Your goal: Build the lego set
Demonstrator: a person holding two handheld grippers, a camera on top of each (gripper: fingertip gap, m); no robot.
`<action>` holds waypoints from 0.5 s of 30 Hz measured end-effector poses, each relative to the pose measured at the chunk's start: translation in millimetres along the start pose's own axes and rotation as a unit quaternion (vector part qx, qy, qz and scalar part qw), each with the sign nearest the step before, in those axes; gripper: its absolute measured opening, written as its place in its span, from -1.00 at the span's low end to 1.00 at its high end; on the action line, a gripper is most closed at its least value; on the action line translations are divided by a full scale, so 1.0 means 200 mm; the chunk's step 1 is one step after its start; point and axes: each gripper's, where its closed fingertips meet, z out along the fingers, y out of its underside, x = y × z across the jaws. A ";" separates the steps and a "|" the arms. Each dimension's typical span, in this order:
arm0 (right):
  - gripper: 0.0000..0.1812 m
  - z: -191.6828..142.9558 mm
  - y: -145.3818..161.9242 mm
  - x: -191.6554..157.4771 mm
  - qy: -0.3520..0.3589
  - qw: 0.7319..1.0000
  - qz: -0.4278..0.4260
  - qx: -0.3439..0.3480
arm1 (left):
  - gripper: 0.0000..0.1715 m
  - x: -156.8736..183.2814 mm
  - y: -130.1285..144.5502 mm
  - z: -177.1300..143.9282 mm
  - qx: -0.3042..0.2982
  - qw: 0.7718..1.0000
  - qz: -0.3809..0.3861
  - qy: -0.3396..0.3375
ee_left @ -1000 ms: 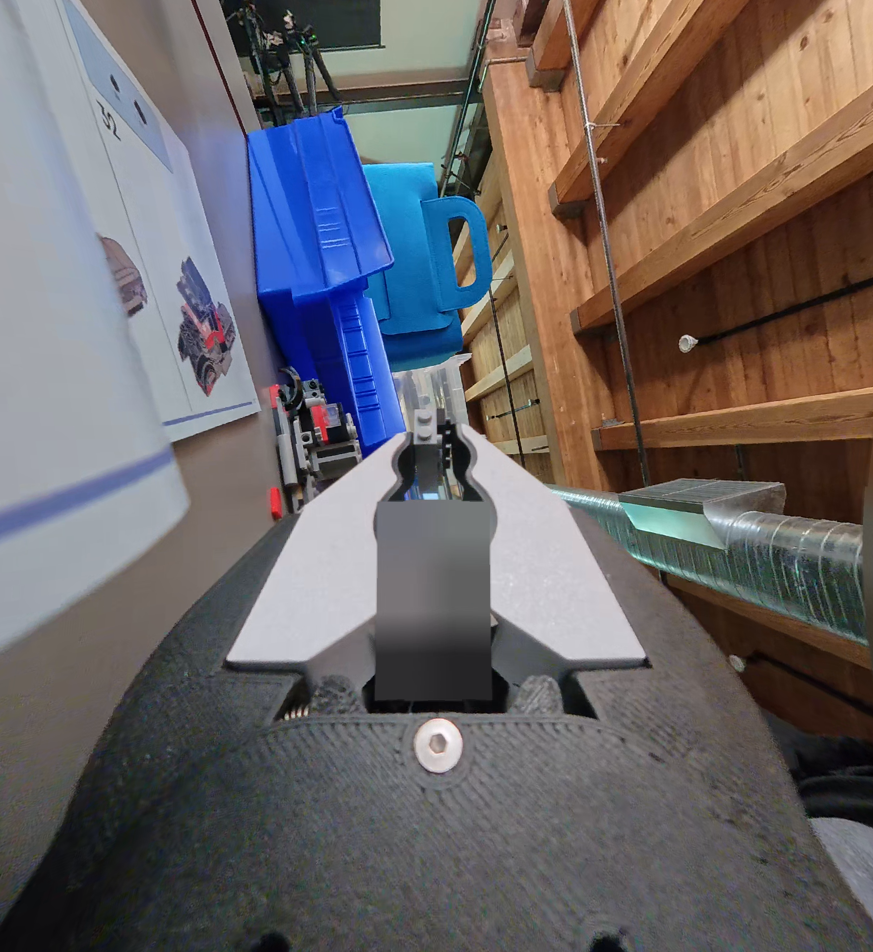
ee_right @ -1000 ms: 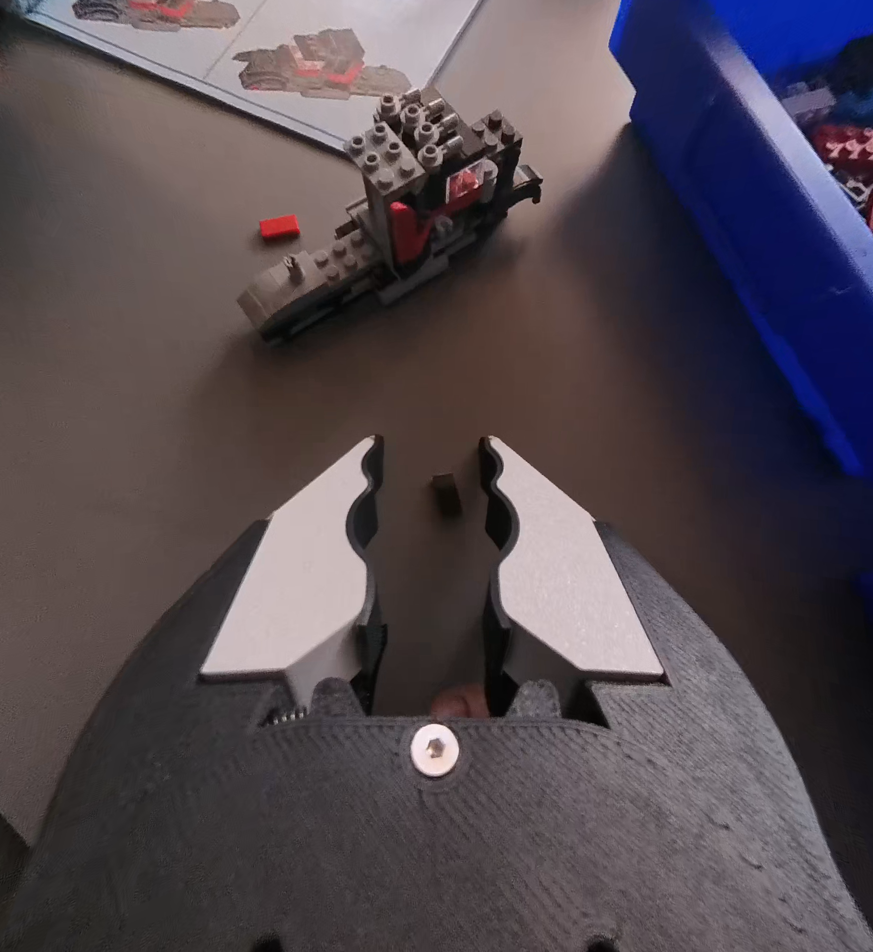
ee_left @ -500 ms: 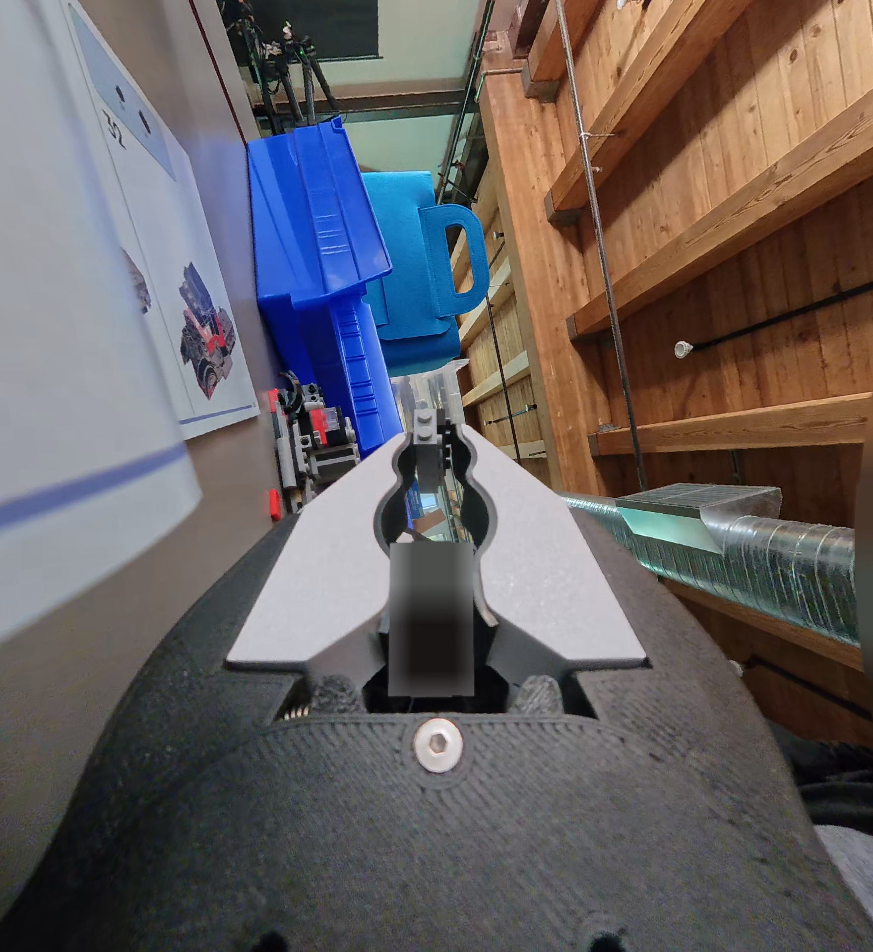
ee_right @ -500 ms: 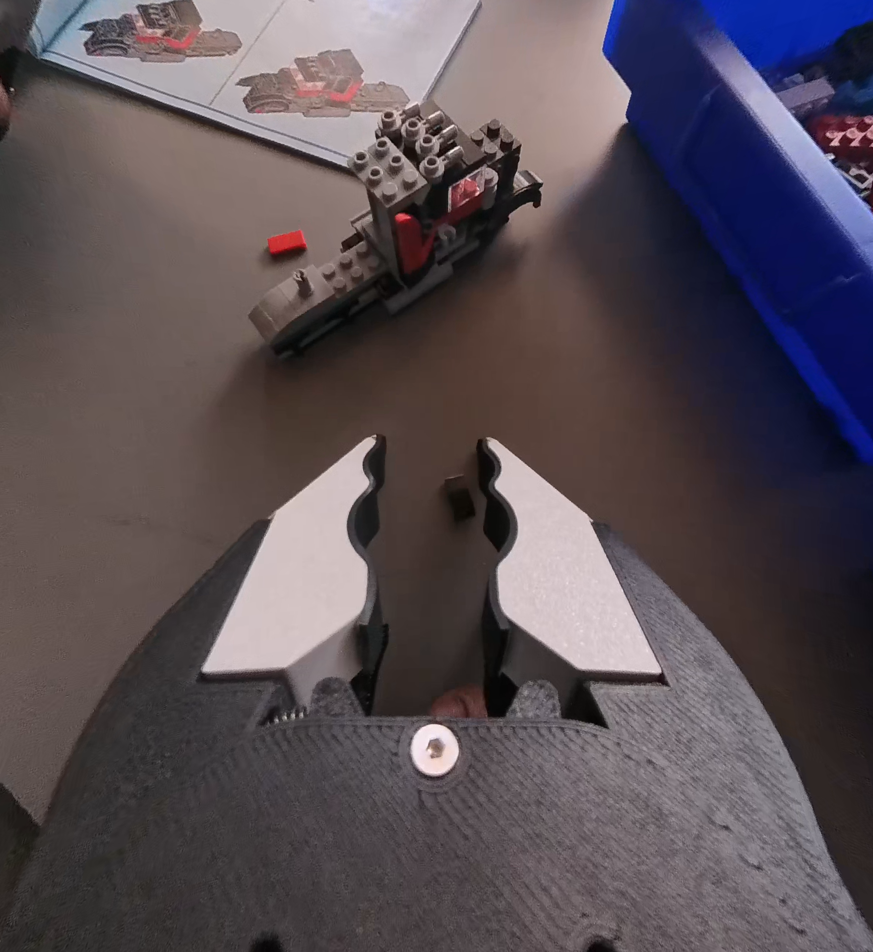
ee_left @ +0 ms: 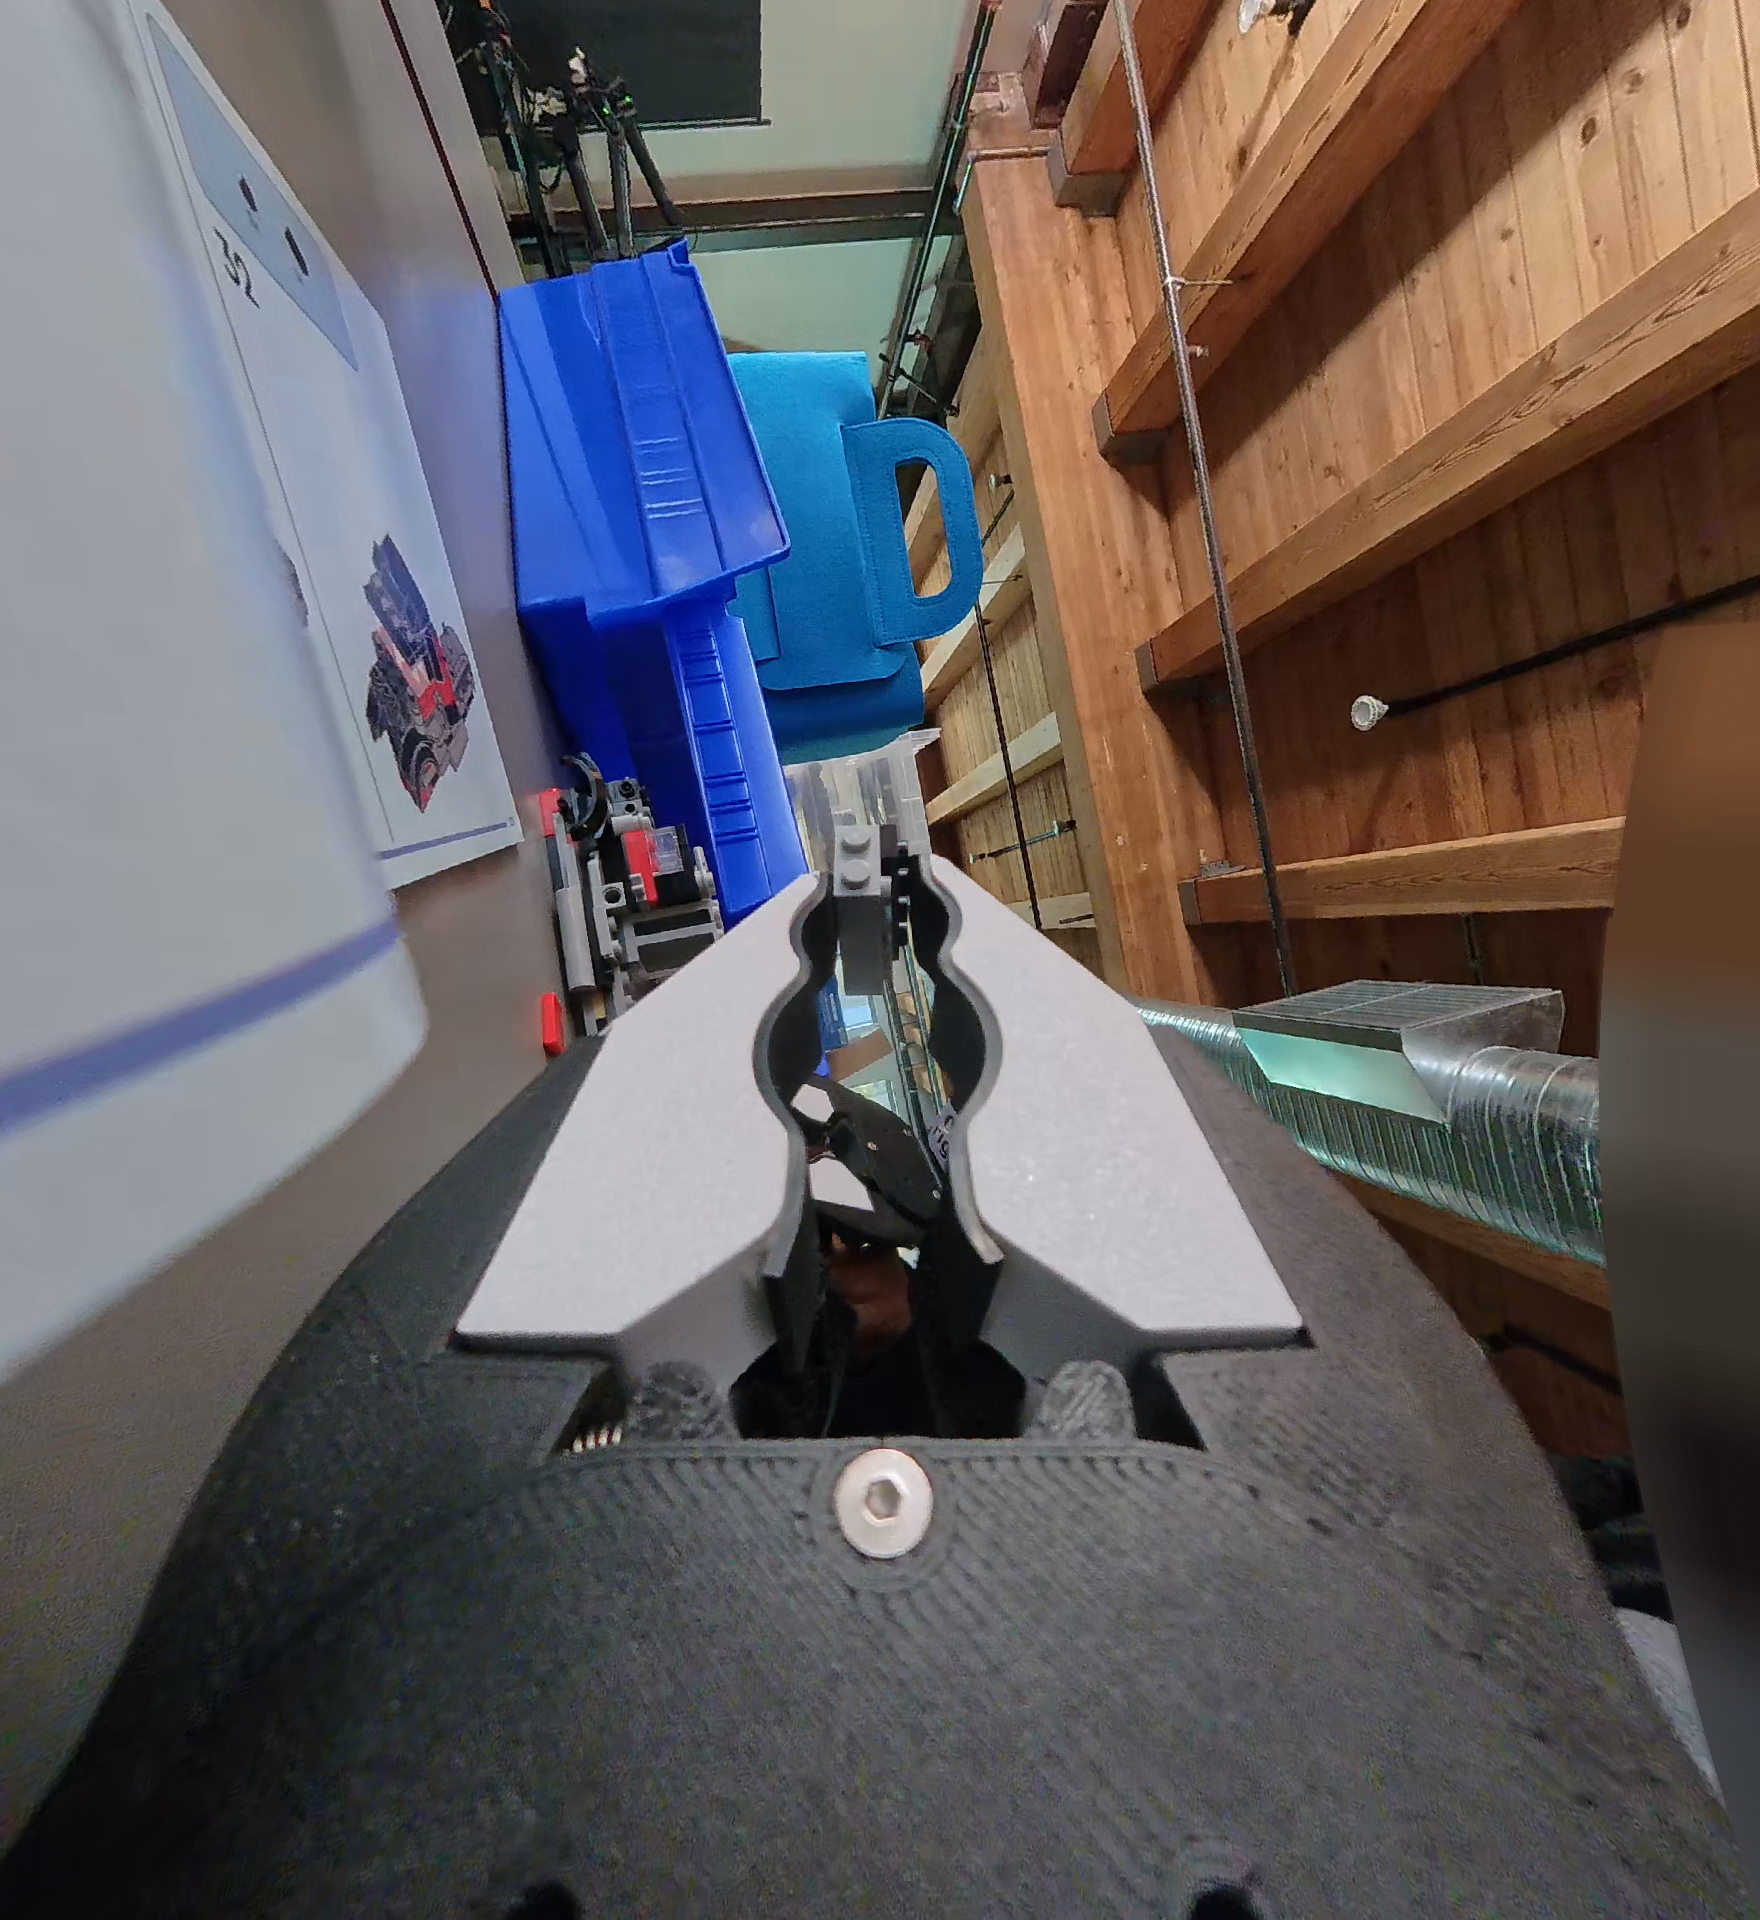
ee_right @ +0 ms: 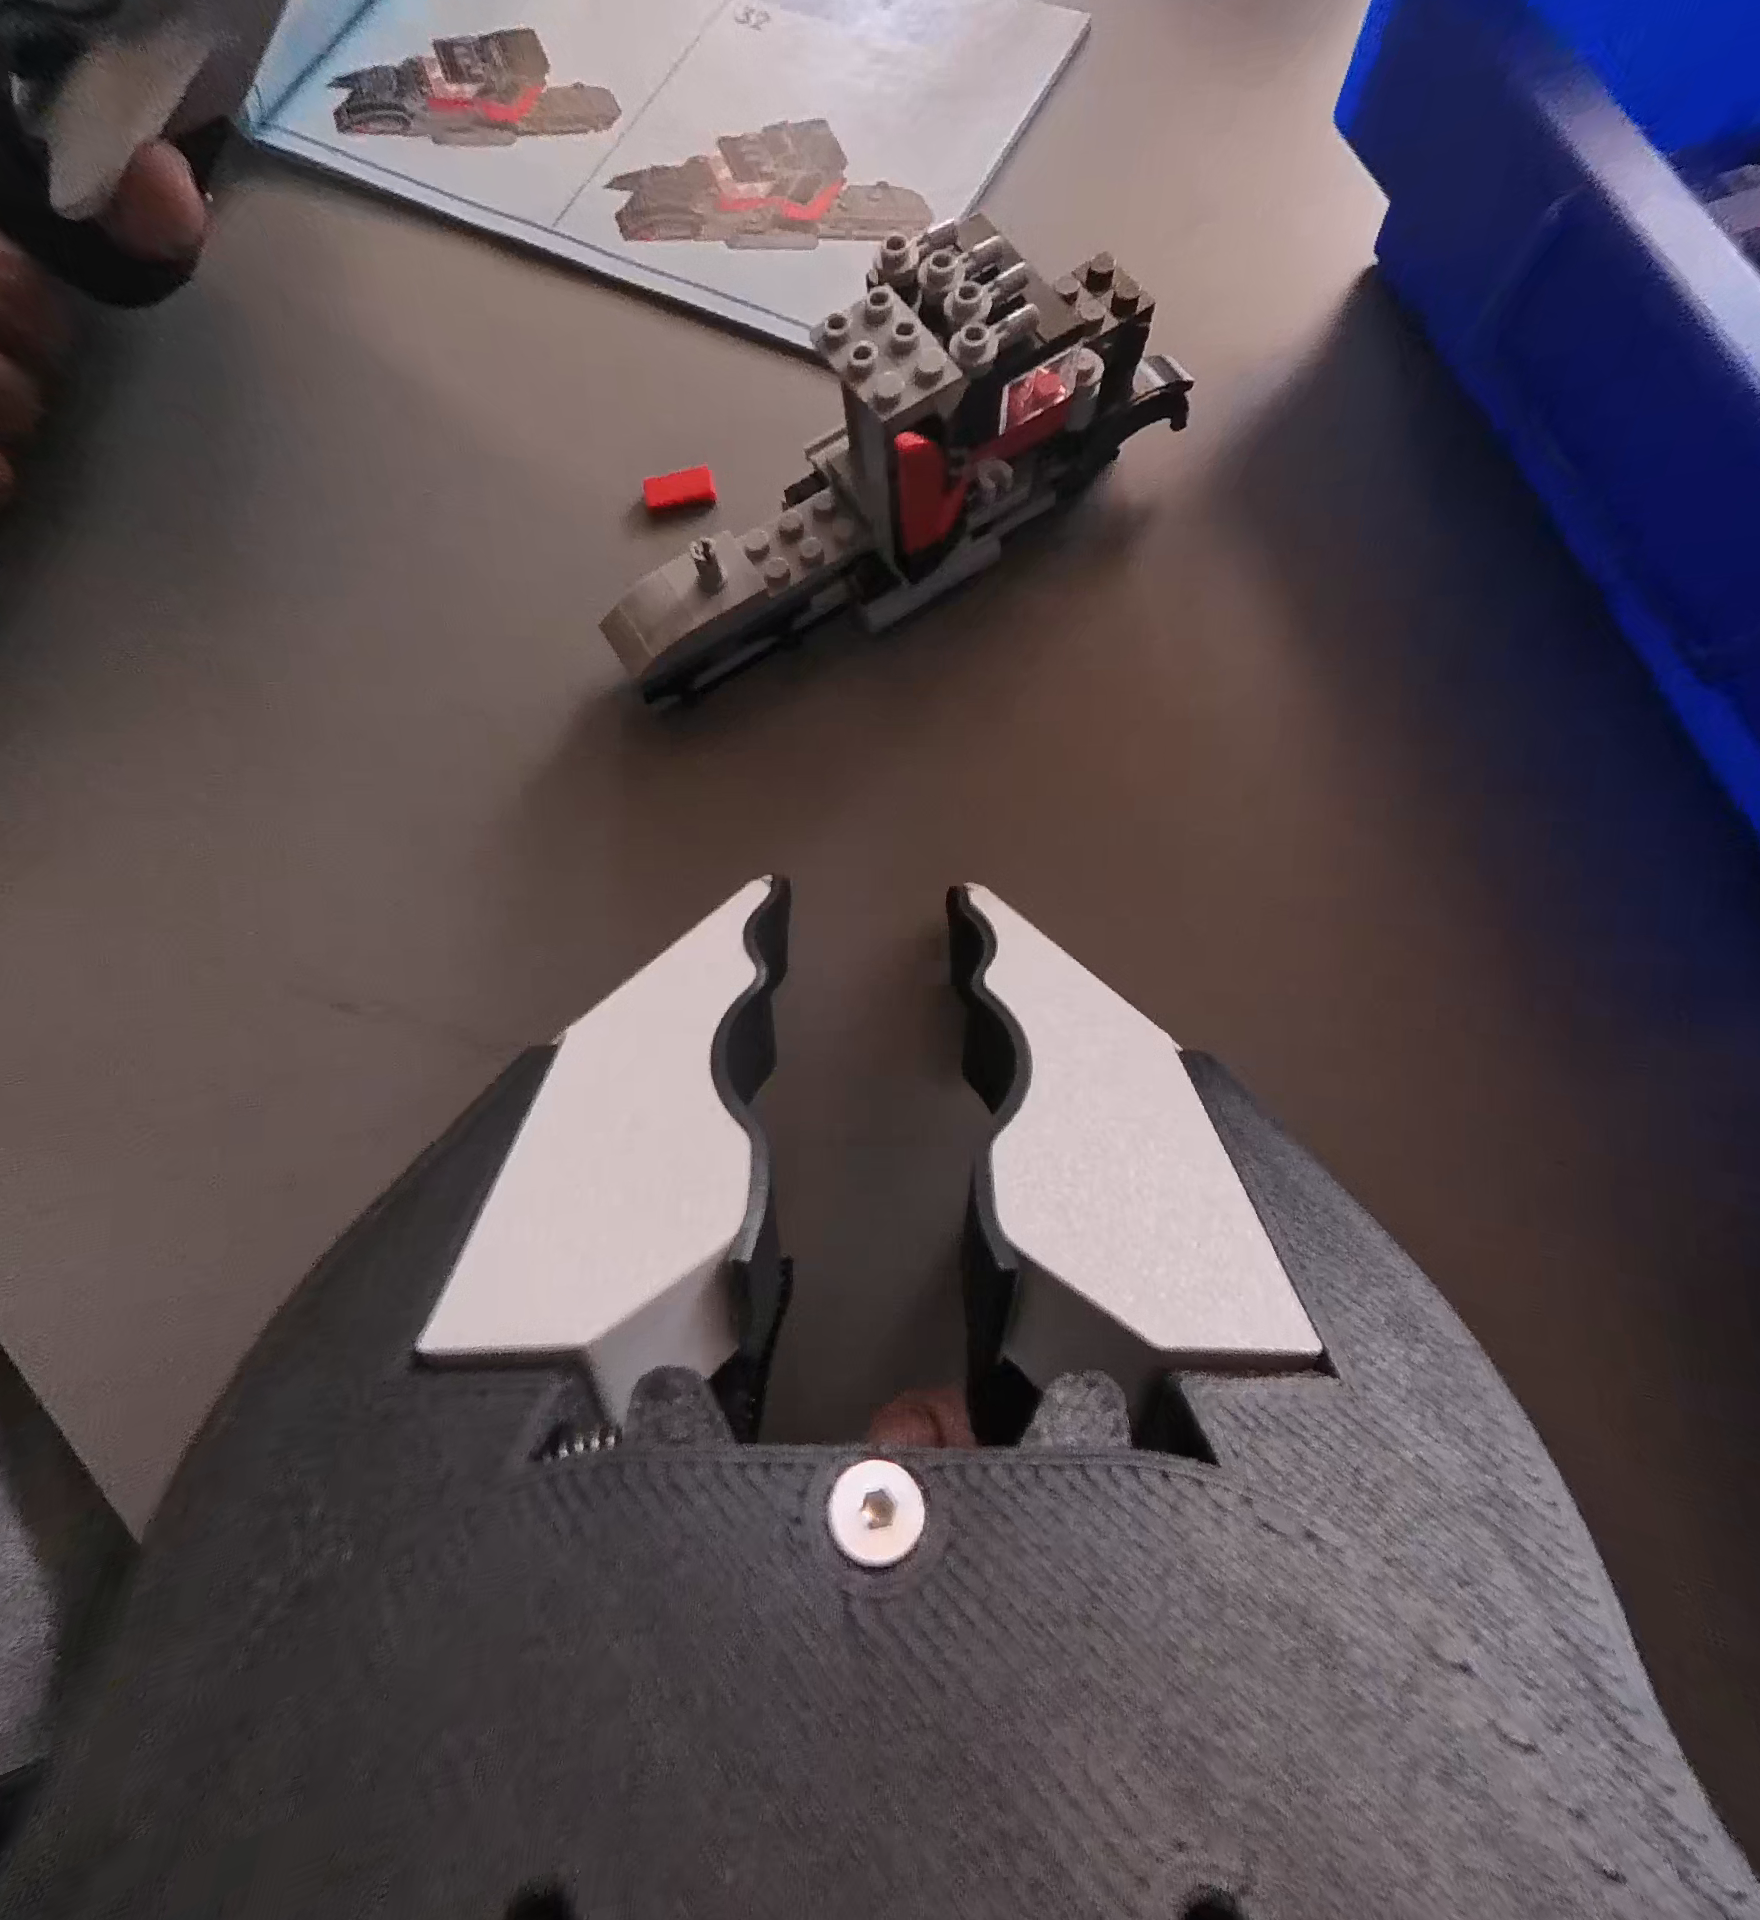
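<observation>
The bench [ee_right: 284,831] spreads wide and brown under the right gripper [ee_right: 868,894], which hangs over it with its jaws apart and nothing between them. Ahead and to the right of that gripper stands the blue bin [ee_right: 1582,436] of loose parts; if the gripper swings that way carelessly it could knock the bin's wall. Ahead and to the left lies the open instruction booklet [ee_right: 855,114], its near edge just behind the half-built lego truck [ee_right: 907,488], which sits straight ahead of the open jaws and well apart from them. The truck looks tall at the cab and narrow at the base, so I judge that a push from above, off centre, may tip it or pop the studded grey roof loose. The left gripper [ee_left: 871,883] is tilted on its side and clamps a small grey brick [ee_left: 860,914] at its very tips; the hold is shallow, so the brick could twist or slip as it is pressed on, the more so if nothing steadies the truck. A small red tile [ee_right: 678,488] lies on the bench just left of the truck, ahead of the right gripper, and a sweeping move could flick it away
</observation>
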 end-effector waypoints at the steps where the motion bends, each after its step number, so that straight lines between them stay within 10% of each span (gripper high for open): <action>1: -0.67 0.00 0.00 0.00 -0.002 1.000 0.005 0.003 | -0.84 0.00 0.00 0.00 0.000 1.000 0.000 0.000; 15: -0.67 -0.02 -0.03 0.02 -0.009 0.999 0.025 0.023 | -0.83 0.00 0.00 0.00 0.003 1.000 0.004 -0.004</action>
